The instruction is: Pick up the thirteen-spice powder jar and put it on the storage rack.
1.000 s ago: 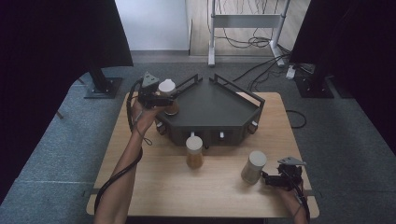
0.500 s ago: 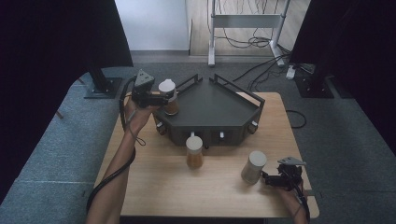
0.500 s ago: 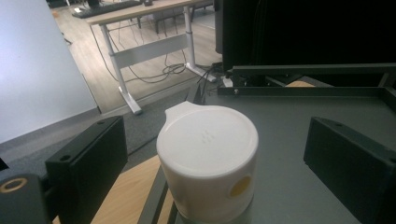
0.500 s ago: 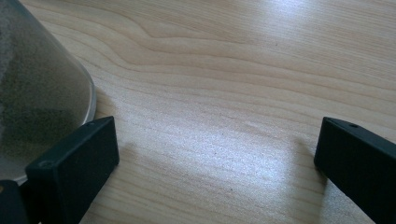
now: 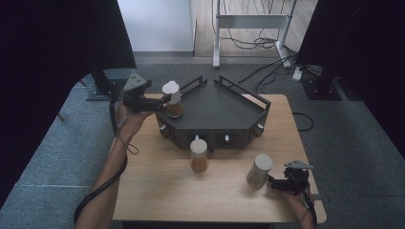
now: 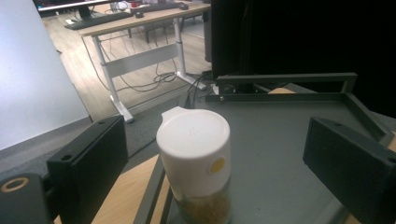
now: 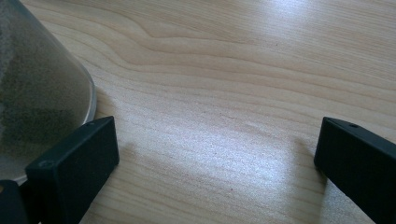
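Note:
A jar with a white lid [image 5: 172, 98] and brown contents stands upright on the left corner of the dark grey tray [image 5: 224, 107]. My left gripper [image 5: 160, 101] is open at its left side. In the left gripper view the jar [image 6: 196, 158] stands between the two wide-apart jaws, touching neither, on the tray floor [image 6: 280, 140]. My right gripper [image 5: 274, 182] rests open near the table's front right, just right of a grey jar [image 5: 259, 170]. In the right gripper view that jar [image 7: 37, 93] sits beside the left jaw, and bare wood lies between the jaws of the right gripper [image 7: 217, 154].
A third jar [image 5: 198, 155] with a white lid and amber contents stands on the wooden table [image 5: 157, 191] just in front of the tray. The tray has raised rails at its back edges. A white desk frame [image 5: 253, 21] and cables lie on the floor behind.
My left gripper has drifted slightly left and back from the white-lidded jar, which stays on the tray corner. The right gripper has not moved.

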Available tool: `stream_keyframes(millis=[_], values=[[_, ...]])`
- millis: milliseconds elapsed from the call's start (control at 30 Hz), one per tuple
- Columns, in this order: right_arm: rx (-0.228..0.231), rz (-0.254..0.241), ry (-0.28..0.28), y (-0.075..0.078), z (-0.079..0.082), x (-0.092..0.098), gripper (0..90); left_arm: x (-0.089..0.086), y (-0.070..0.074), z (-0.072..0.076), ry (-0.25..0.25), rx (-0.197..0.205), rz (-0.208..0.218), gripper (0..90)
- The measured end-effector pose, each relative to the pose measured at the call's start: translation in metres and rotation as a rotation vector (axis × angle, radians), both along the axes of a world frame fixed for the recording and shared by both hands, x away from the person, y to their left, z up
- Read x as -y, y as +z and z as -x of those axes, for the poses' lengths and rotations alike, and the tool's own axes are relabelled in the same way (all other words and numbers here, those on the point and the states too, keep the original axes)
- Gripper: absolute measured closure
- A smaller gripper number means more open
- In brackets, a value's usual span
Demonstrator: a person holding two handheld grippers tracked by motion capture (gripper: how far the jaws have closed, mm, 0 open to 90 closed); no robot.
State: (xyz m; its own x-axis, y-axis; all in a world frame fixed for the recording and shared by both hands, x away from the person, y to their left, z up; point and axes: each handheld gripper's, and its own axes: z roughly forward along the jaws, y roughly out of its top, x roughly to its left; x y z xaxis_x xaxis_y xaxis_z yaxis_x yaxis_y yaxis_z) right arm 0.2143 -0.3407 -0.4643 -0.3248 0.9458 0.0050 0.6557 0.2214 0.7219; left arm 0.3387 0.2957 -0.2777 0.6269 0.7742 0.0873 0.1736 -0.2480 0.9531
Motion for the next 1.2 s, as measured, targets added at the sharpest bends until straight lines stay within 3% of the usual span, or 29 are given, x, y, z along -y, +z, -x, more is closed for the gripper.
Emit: stream_keyframes(millis=[400, 700, 900, 1200], values=[[-0.001, 0.0, 0.0, 0.0, 0.0, 0.0, 0.0, -0.022, 0.006, 0.028, -0.044, 0.006, 0.001, 6.6], [-0.001, 0.0, -0.001, 0.0, 0.0, 0.0, 0.0, -0.033, 0.008, 0.058, -0.066, 0.037, -0.02, 7.1], [0.0, 0.0, -0.001, 0.0, 0.0, 0.0, 0.0, -0.047, 0.003, 0.074, -0.077, 0.048, 0.006, 7.2], [-0.001, 0.0, -0.003, 0.0, 0.0, -0.001, 0.0, -0.06, -0.007, 0.097, -0.096, 0.056, 0.005, 7.2]])
